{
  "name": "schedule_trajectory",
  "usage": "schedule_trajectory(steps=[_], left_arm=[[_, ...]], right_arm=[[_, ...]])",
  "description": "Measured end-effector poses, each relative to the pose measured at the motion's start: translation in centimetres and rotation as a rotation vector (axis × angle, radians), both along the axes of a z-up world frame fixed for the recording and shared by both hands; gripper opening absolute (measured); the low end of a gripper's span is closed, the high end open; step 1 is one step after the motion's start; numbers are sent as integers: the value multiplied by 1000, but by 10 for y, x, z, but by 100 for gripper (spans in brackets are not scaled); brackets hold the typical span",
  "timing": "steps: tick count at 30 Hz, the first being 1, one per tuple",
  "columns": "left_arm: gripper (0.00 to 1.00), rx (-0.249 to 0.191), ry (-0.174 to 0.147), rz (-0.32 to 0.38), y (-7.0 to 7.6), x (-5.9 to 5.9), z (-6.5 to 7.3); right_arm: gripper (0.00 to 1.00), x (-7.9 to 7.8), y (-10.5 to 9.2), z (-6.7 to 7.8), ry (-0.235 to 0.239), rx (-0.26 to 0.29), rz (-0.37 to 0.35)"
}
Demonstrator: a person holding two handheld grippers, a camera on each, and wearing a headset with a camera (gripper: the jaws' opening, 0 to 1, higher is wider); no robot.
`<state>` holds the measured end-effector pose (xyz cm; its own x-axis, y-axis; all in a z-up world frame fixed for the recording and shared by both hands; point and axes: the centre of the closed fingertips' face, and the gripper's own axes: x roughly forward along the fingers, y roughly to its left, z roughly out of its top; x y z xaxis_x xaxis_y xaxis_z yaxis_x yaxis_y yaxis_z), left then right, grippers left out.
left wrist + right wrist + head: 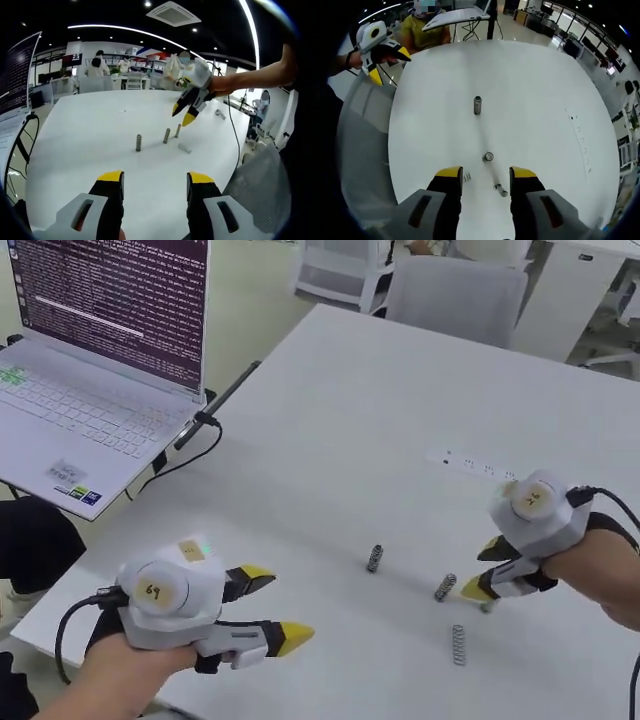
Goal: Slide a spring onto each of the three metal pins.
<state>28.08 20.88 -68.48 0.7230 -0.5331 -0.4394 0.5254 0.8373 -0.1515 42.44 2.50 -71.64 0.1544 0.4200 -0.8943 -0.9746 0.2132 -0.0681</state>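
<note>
Workbench seen from the person's side, nearest items first. The left gripper (282, 605) hovers over the near edge of the white table (400, 420), its yellow-tipped jaws spread and holding nothing, well apart from the work. Beyond it and to the right, a loose spring (458, 643) lies flat on the table. Just past it stands the bare pin (500, 189), which the right gripper view shows between that gripper's own jaws. The right gripper (480, 568) hangs close above this pin, jaws likewise apart and empty. Next along the row comes the middle spring (445, 587), standing upright and apparently seated on its pin, then the far spring (375, 558), upright in the same way. A white power strip (480, 466) lies farther back, and an open laptop (90, 380) sits off the table's left corner. Judged from this layout, two of three pins are fitted. What remains is to pick up the loose spring and slide it over the bare pin.
</note>
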Motion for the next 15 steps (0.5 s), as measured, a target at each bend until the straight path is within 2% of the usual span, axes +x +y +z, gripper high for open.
schedule_trajectory(steps=[1, 9, 15], left_arm=[[45, 1, -1, -3, -1, 0, 0], [45, 6, -10, -13, -1, 2, 4], [46, 14, -15, -18, 1, 3, 8]], right_arm=[[36, -2, 1, 3, 1, 27, -18], [38, -8, -10, 10, 24, 137, -131], [40, -14, -24, 17, 19, 178, -189]])
